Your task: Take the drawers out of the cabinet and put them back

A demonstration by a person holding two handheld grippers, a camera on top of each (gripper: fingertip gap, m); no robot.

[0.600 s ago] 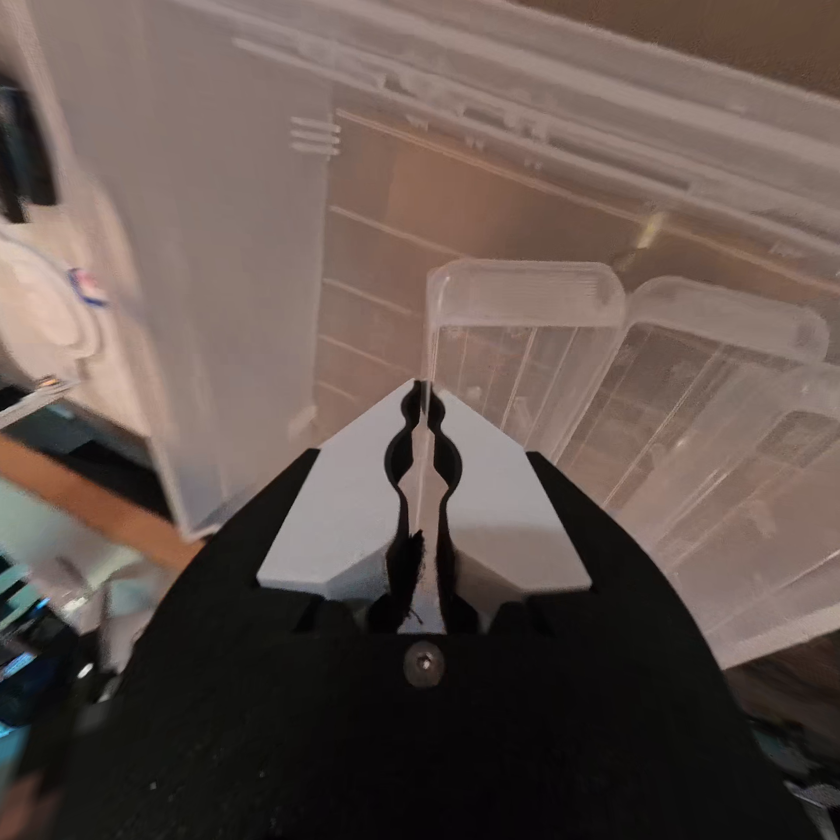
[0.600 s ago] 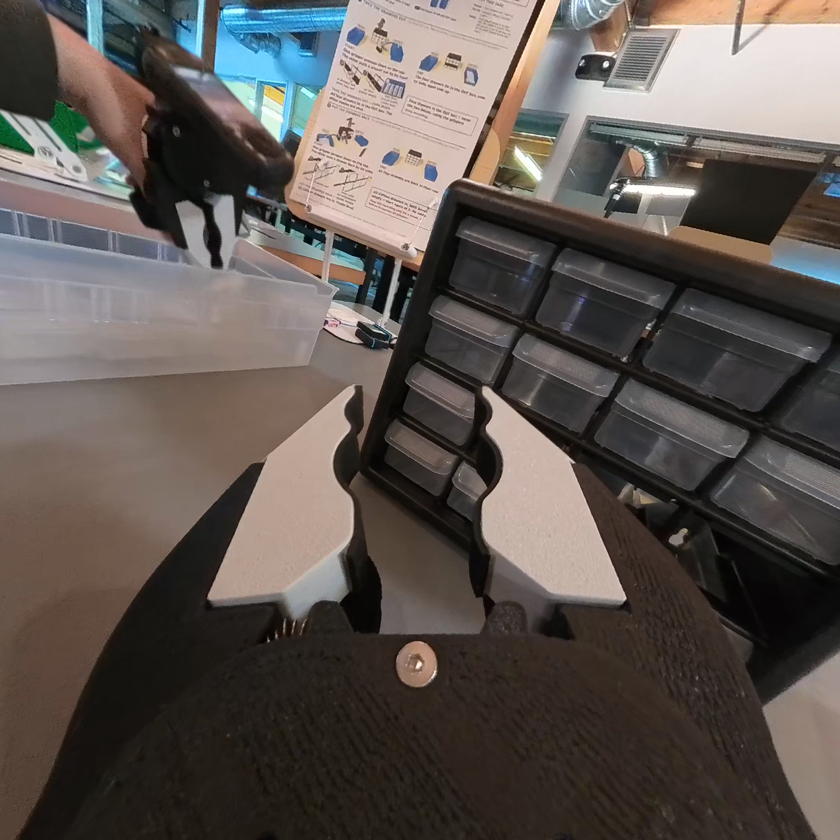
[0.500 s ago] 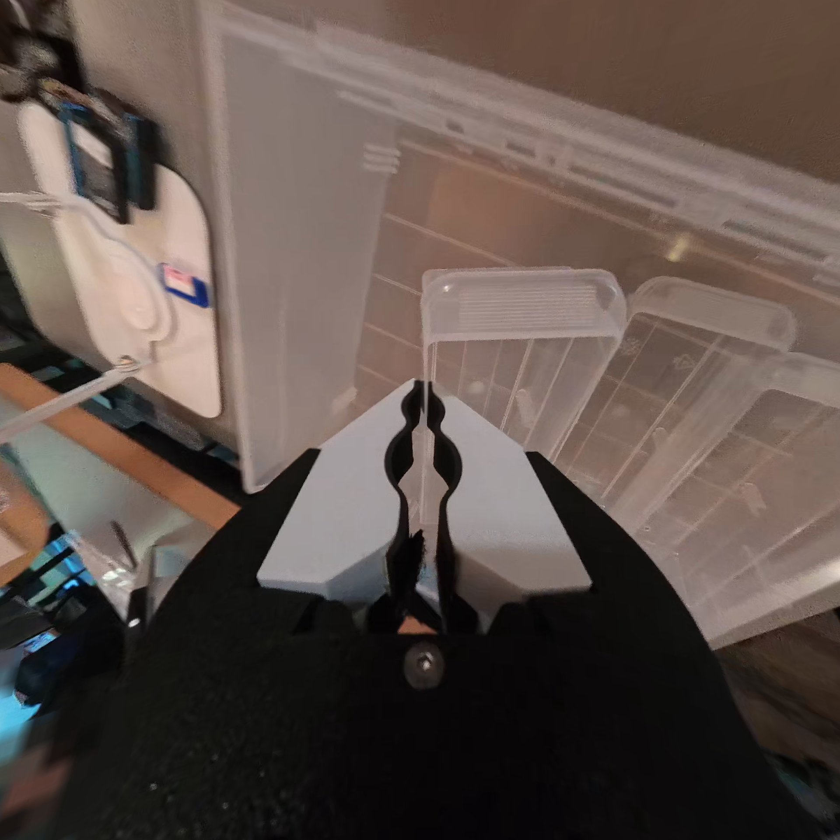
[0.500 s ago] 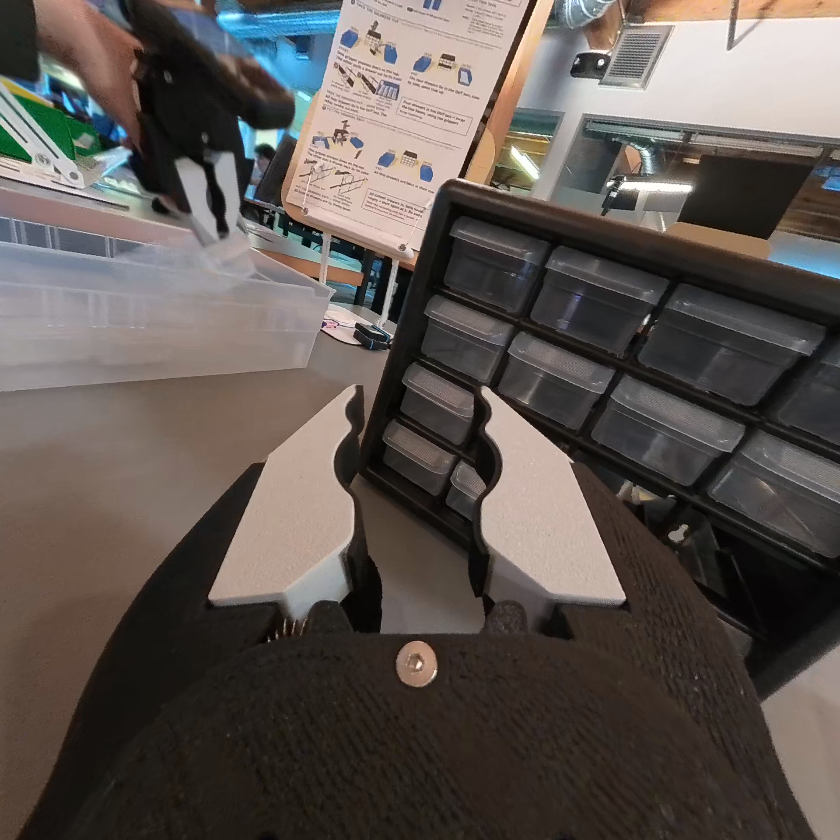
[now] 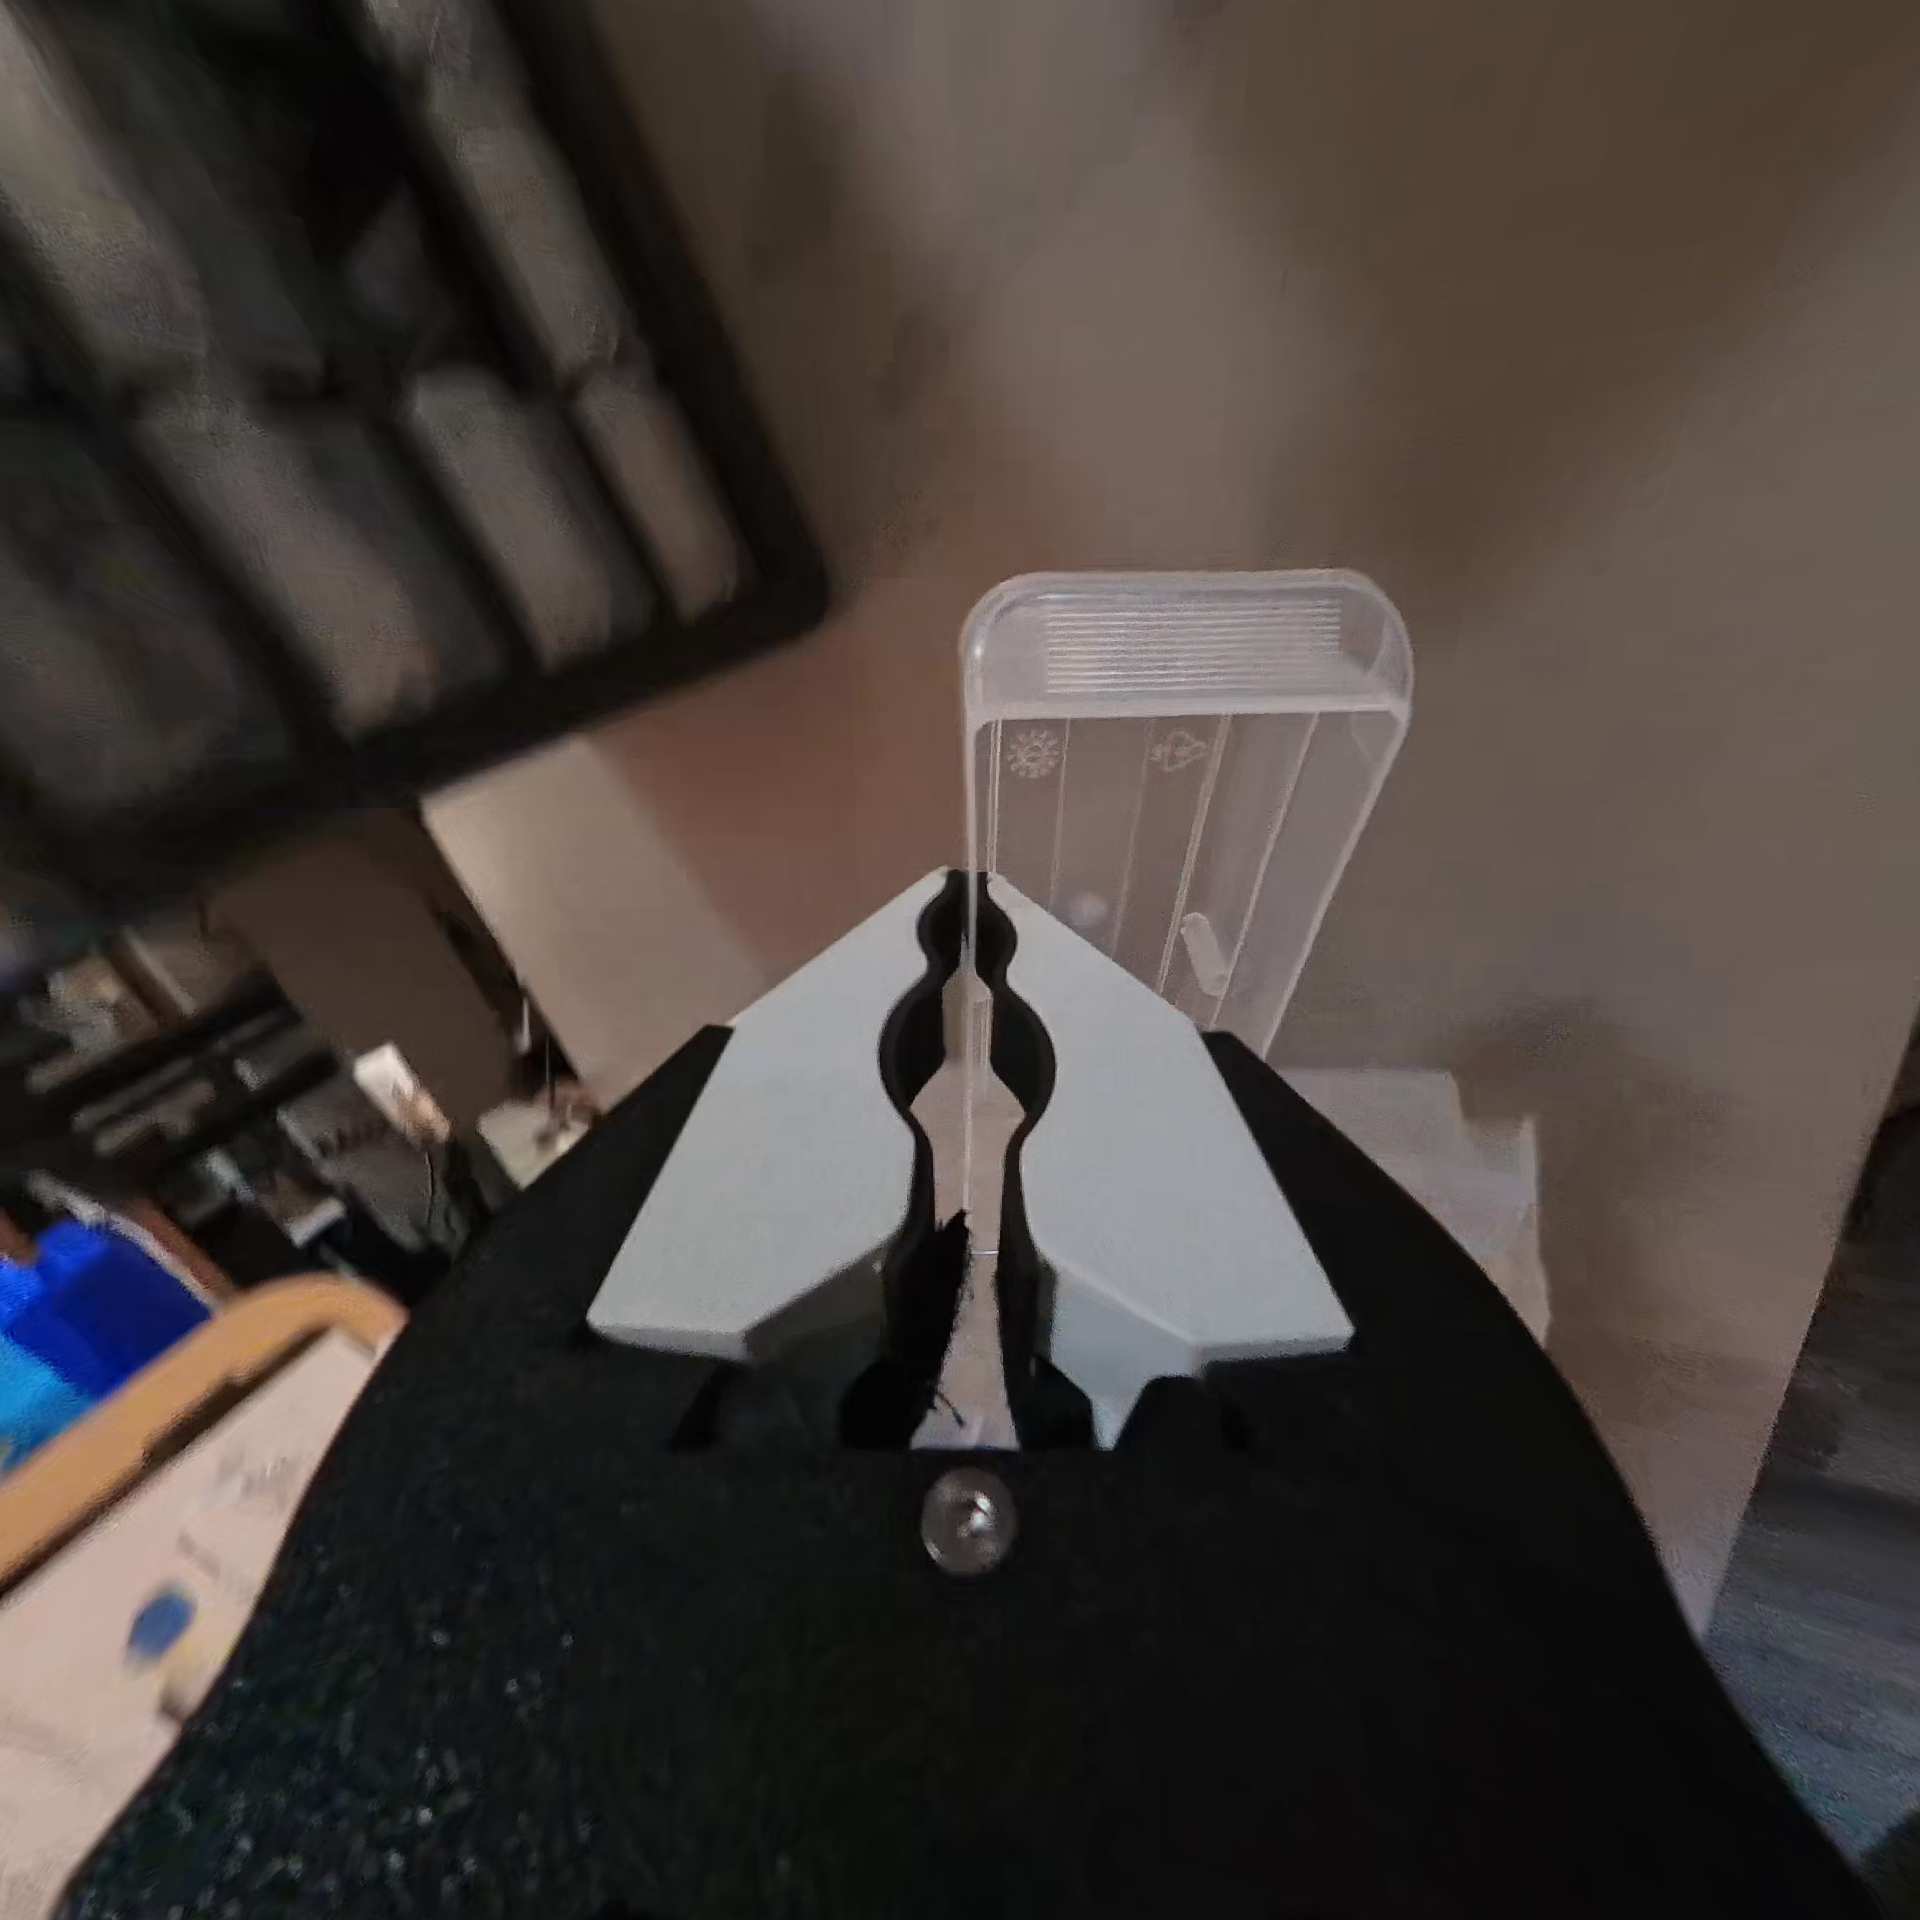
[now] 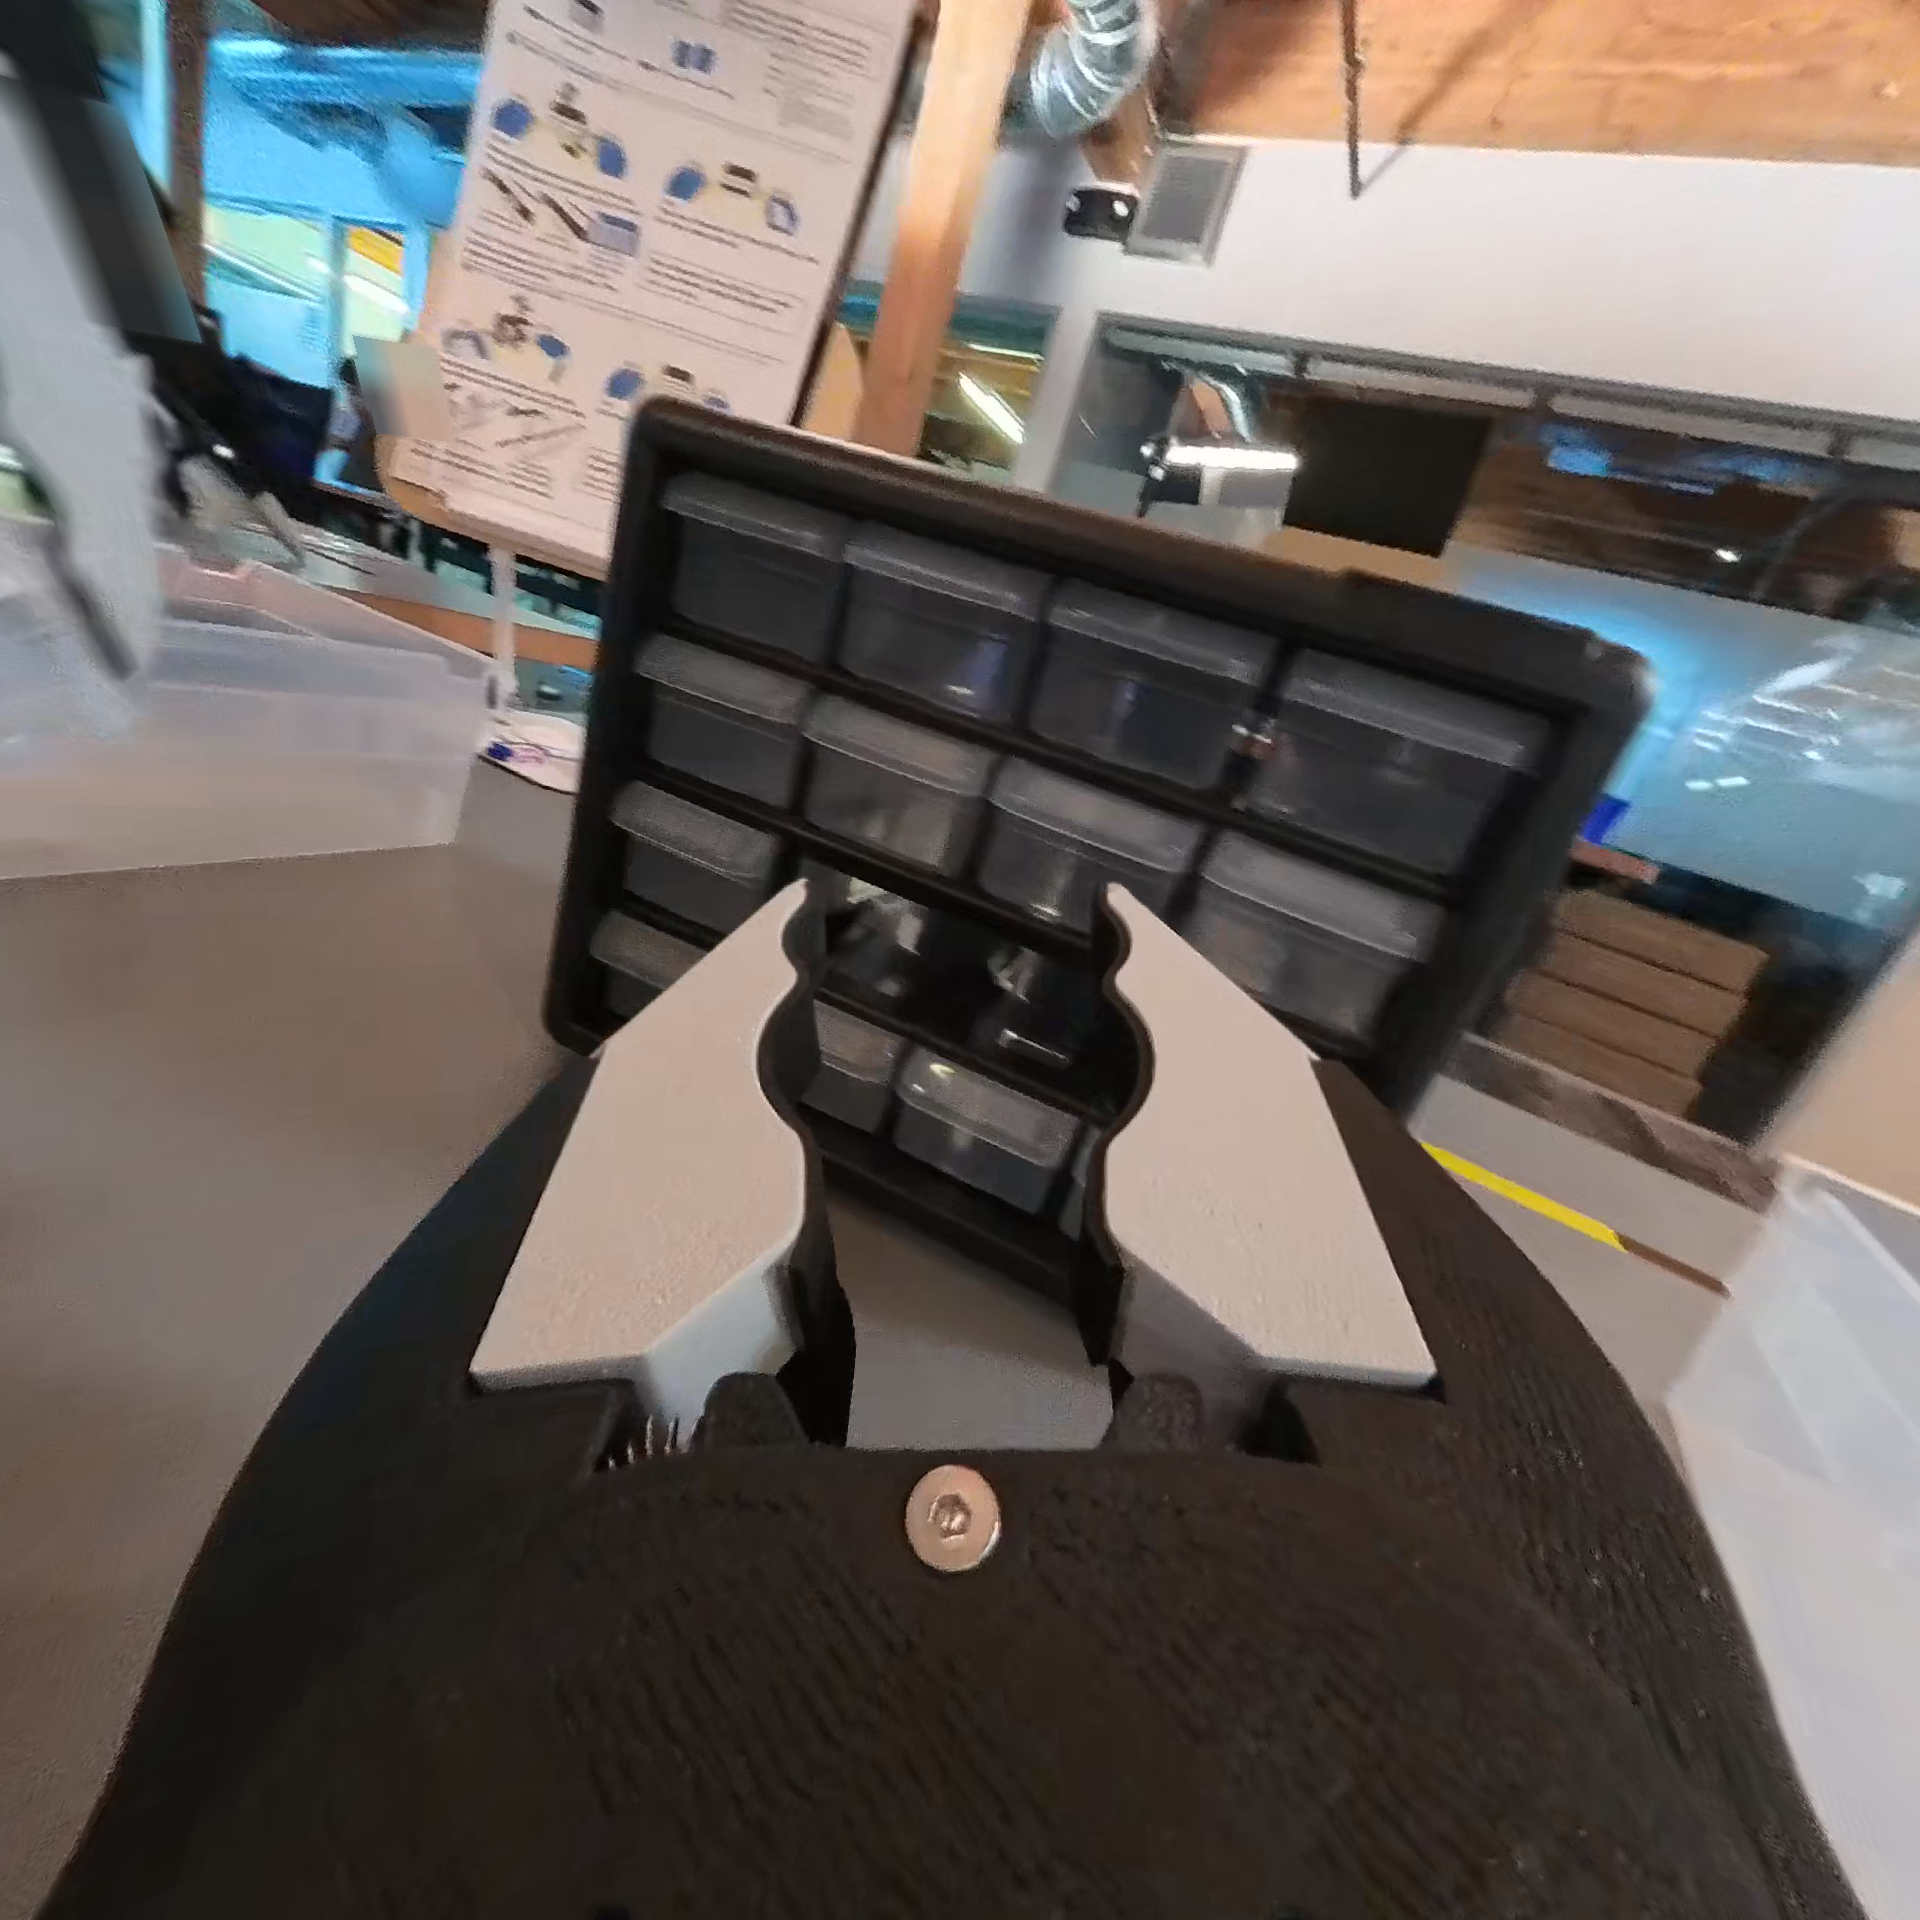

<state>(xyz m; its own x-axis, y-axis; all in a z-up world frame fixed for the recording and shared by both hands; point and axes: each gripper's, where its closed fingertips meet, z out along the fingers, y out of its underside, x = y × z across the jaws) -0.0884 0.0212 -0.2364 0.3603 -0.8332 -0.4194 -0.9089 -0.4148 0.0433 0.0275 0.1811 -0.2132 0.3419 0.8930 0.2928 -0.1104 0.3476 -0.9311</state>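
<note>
Now the left gripper (image 5: 971, 883) is clamped on one thin side wall of a clear plastic drawer (image 5: 1184, 800), which hangs forward of the fingers, clear of the grey table (image 5: 1558, 468), with its ribbed front lip farthest from the camera. The black drawer cabinet (image 5: 343, 395) lies up and to the left in this view, blurred. In the right wrist view the same cabinet (image 6: 1049, 748) stands on the table (image 6: 260, 1039), most of its bays filled with clear drawers, and a dark empty bay (image 6: 956, 966) shows just beyond the fingertips, in the third row. The right gripper (image 6: 956, 904) has its jaws apart and holds nothing, pointed straight at that gap.

The step in hand looks like carrying this drawer back to an empty bay. To do it well, the wall pinch calls for care: a hold on one edge lets the drawer swing, so it should travel slowly and be levelled before its back end meets the bay mouth. The back corners should enter squarely, then a straight push. The open right gripper could steady the cabinet frame or nudge the drawer front home. A translucent storage bin (image 6: 208, 748) sits to the left, near the cabinet.
</note>
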